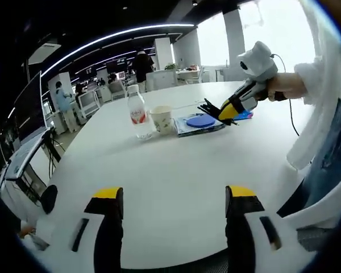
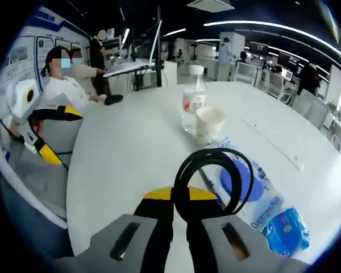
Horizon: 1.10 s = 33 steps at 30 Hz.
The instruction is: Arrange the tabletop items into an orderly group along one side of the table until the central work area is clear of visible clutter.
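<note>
On the white round table, the clutter sits in 1 cluster toward the far edge in the left gripper view. A clear water bottle with a white cap and red label stands upright; whether it holds water cannot be told. Just beside it stands a paper cup, open at the top, its inside not visible from either camera. Next to the cup lies a flat packet of wipes with a blue round lid resting on it, and a small blue packet lies at its end nearest the table edge.

The right gripper has its jaws closed narrowly on a coiled black cable, held over the wipes packet and blue lid. The left gripper hovers above the bare near edge of the table, jaws set wide and holding nothing.
</note>
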Motion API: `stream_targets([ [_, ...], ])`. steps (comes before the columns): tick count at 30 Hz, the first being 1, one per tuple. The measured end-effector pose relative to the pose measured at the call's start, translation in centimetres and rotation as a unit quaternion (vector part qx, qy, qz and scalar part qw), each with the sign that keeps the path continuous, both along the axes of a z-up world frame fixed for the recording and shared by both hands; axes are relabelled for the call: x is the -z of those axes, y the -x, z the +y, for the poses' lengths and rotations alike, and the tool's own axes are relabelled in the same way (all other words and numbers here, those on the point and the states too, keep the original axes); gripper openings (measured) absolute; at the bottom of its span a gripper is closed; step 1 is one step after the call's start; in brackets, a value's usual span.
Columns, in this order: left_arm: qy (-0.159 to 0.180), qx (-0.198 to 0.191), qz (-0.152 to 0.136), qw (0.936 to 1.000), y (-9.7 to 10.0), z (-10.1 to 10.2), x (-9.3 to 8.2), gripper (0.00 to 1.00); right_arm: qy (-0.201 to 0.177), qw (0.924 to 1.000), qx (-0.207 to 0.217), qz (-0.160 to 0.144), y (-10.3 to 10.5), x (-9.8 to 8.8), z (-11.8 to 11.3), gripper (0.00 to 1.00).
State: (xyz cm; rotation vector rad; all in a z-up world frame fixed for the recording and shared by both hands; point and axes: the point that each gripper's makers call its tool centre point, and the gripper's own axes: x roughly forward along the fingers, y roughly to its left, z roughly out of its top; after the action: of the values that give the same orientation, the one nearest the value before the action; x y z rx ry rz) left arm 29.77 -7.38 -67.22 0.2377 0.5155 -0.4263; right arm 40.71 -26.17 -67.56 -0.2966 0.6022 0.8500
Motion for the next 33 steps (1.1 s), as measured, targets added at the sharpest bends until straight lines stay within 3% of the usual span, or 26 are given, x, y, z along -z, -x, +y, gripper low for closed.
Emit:
stream_targets([
  [6, -0.001, -0.001, 0.004, 1.0, 0.1, 0.0, 0.0, 0.75, -0.003, 0.9997, 0.025, -0.007, 0.7, -0.8, -3.3, 0.04],
  [16, -0.004, 0.006, 0.011, 0.9999, 0.3, -0.2, 0.1, 0.75, -0.002, 0.9957, 0.092, 0.002, 1.6, -0.3, -9.1, 0.04],
  [33, -0.011, 0.017, 0.017, 0.9997, 0.5, -0.5, 0.4, 0.75, 0.0, 0.9868, 0.161, 0.019, 3.5, 1.0, -15.0, 0.04],
])
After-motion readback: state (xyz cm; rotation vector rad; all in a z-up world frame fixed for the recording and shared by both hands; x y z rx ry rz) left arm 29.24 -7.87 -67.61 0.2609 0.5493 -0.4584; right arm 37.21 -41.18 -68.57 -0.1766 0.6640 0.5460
